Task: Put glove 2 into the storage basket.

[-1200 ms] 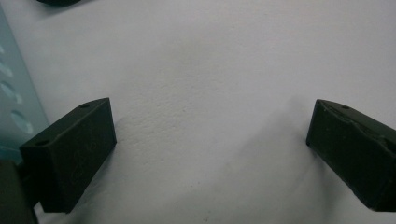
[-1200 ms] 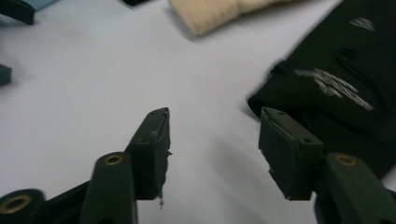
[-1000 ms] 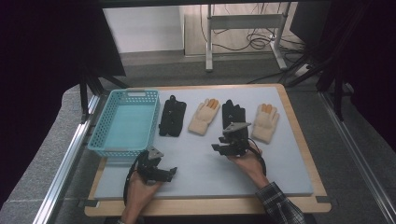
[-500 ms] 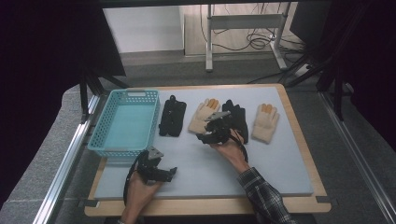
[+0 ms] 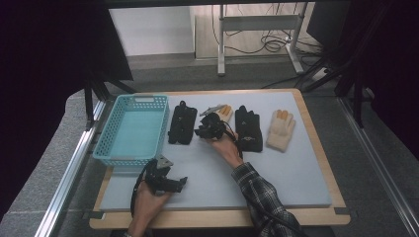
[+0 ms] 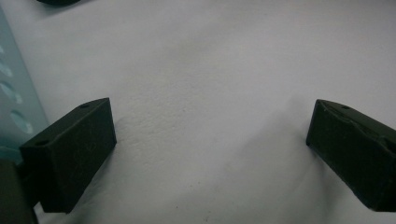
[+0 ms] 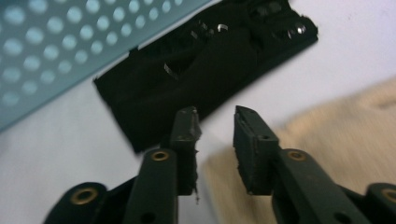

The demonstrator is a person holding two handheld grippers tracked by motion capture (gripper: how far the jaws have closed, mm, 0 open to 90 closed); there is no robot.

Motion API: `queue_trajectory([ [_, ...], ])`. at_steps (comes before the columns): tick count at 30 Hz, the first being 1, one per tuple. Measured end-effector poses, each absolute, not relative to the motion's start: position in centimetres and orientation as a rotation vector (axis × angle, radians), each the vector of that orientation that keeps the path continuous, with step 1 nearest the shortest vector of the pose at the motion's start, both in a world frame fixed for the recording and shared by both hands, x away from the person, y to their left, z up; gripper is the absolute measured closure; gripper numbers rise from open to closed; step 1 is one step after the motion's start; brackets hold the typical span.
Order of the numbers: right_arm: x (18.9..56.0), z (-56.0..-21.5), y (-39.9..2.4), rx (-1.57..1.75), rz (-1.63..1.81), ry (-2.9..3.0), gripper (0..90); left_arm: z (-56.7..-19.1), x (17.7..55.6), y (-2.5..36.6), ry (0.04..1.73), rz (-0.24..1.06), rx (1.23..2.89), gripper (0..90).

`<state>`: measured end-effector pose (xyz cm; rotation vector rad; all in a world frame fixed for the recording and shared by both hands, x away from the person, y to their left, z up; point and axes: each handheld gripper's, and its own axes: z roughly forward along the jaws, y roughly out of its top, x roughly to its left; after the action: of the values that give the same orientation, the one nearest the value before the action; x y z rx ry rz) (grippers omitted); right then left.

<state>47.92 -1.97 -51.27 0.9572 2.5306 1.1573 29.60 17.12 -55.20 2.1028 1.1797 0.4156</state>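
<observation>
Right gripper (image 5: 206, 129) now farther left over knit cream glove (image 7: 327, 140) — jaws narrowly parted; left gripper (image 5: 174, 183) jaws spread wide.

Left gripper (image 5: 181, 182): held low near the person's side of the desk, jaws spread wide apart, nothing between them. Right gripper (image 7: 215, 125): forearm extended forward and angled left, jaws narrowly parted with a small gap between them, nothing clamped.
</observation>
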Motion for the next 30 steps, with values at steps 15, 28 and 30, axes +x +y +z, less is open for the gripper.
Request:
queue_trajectory([
  [15, 50.3, -53.3, 2.5, 1.067, 1.064, 2.472, 48.8, -55.2, 29.6, 17.2, 1.177, 0.416, 2.108, 1.7],
  [28, 49.6, -51.7, 1.8, 1.057, 1.11, 2.487, 85.9, -55.2, 29.6, 17.2, 1.176, 0.415, 2.109, 1.7],
  [30, 49.2, -50.8, 1.5, 1.051, 1.141, 2.485, 85.9, -55.2, 29.6, 17.2, 1.176, 0.415, 2.11, 1.7],
])
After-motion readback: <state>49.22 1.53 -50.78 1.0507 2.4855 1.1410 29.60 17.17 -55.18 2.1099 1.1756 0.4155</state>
